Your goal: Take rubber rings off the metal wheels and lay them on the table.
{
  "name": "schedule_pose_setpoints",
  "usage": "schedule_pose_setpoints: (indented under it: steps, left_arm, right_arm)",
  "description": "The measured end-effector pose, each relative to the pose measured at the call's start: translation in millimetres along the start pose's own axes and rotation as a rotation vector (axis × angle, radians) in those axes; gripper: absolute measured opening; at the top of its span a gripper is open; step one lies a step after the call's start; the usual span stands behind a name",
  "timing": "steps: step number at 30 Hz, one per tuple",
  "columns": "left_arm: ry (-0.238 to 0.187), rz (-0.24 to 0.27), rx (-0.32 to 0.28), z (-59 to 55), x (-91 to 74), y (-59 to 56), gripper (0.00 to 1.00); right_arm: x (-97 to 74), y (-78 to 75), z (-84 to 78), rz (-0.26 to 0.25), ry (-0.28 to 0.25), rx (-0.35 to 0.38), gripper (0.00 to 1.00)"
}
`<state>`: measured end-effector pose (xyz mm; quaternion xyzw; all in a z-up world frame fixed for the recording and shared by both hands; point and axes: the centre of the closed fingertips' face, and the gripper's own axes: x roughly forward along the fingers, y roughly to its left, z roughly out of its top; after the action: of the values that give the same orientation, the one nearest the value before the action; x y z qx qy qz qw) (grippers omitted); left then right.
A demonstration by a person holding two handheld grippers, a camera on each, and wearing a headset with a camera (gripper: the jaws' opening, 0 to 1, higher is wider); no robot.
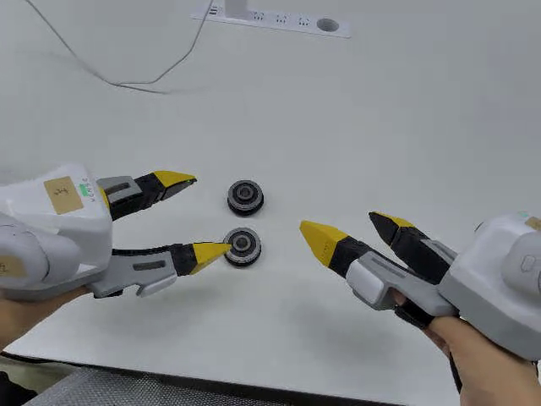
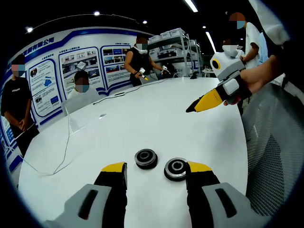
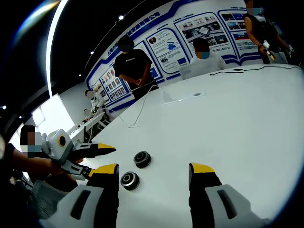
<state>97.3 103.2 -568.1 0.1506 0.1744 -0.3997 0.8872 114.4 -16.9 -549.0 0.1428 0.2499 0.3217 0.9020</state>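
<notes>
Approach step: nearer wheel and farther wheel, rubber rings still fitted, are shown on the table between left gripper and right gripper, both spread wide and empty; a grasp of one ring is judged next required.

Power strip far side, grey cable looping off it; bkgd: wall posters, shelving w/ bins.

White table, far wheel and near wheel black with grey middles, left gripper and right gripper white, black, yellow-tipped
</notes>
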Motion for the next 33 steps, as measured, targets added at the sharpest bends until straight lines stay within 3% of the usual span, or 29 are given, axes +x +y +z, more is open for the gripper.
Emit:
schedule_pose_setpoints:
  steps: [9,11,22,33]
  left_arm:
    - [0.016,-0.11,0.013,-3.2,14.6,-17.7,0.37]
    - [0.024,-0.141,-0.018,-4.6,17.9,-22.9,0.3]
    - [0.053,-0.173,0.0,-7.1,26.0,-29.9,0.2]
    - [0.07,-0.183,-0.017,-12.2,28.4,-31.5,0.18]
  right_arm:
    - [-0.1,3.0,-9.3,0.019,0.033,0.011,0.58]
    - [-0.1,3.9,-10.5,0.026,0.035,0.017,0.57]
    - [0.8,1.6,-9.5,0.027,0.031,0.032,0.56]
    - [-0.1,0.1,-10.7,0.022,0.031,0.041,0.56]
